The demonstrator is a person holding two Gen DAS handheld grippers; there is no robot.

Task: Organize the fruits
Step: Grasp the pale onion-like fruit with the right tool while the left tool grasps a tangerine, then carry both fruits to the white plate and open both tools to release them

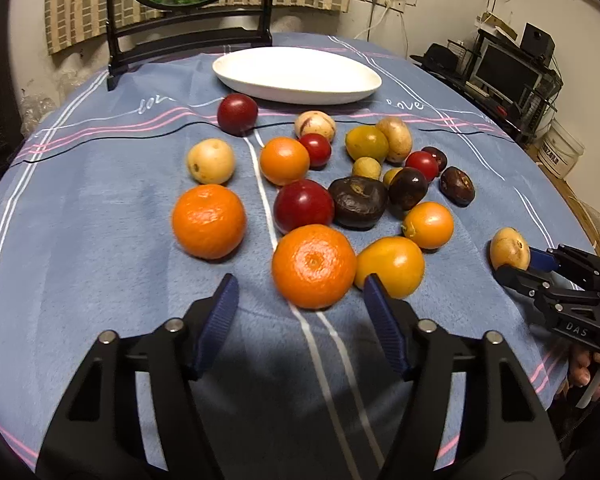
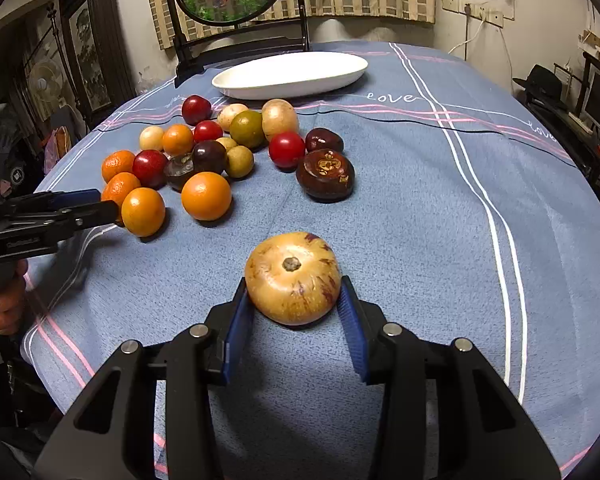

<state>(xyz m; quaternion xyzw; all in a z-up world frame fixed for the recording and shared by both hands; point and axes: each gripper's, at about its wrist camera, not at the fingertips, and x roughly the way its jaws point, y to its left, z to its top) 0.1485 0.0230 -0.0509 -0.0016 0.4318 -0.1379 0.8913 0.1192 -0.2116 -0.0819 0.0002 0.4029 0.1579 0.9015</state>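
Right gripper spread just wider than the tan fruit, pads flanking it, stem end up, apart from the pile. Left gripper wide, nearest orange dead ahead between fingers. Beyond the pile, white dish bare at the table's far side.

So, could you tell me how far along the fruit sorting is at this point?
Nothing looks done yet: the white oval dish is empty and the fruits lie on the blue tablecloth. In hand: the right gripper straddles a tan purple-streaked fruit, fingers open. The left gripper is open near an orange. All of the fruits remain.
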